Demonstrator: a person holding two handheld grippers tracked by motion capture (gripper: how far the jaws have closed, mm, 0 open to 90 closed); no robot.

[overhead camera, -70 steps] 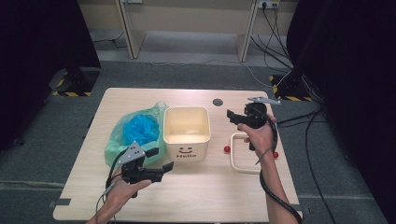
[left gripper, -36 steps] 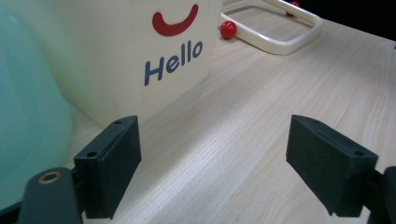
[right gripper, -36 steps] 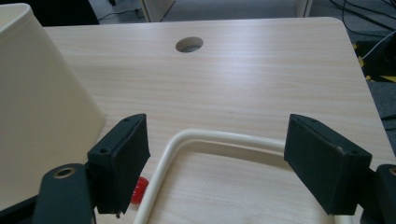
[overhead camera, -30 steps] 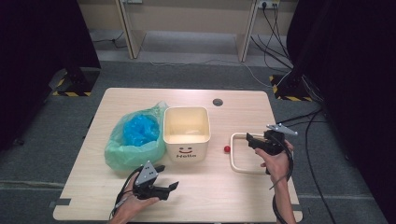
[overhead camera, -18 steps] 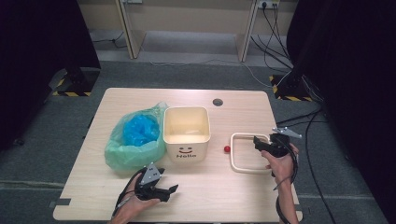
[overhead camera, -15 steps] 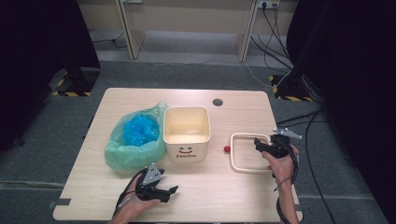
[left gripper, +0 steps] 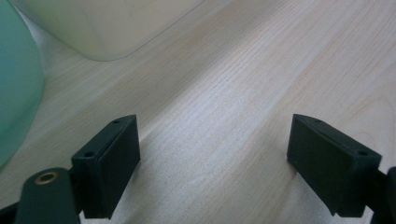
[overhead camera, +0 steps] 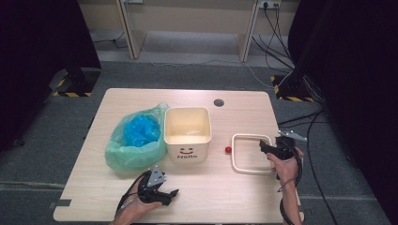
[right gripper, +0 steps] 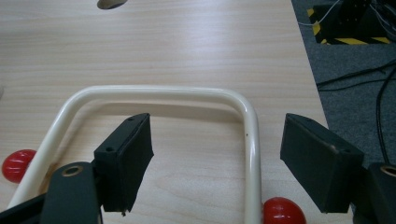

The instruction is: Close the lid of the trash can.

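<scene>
My right gripper (overhead camera: 264, 146) sits at the right edge of the table (overhead camera: 244, 206), its 2 jaws spread wide and straddling the right bar of the cream frame (overhead camera: 252, 154), not pressing on it. The frame lies flat, a rounded rectangle right of the bin (overhead camera: 187, 133), its long axis running near to far. In the right gripper view 1 red ball (right gripper: 283, 211) touches that bar near my jaws, and another red ball (right gripper: 16, 164) lies outside the left bar. My left gripper (overhead camera: 170, 196) rests near the front edge, jaws apart, over bare wood, with the green bag (overhead camera: 133, 145) just beyond.
</scene>
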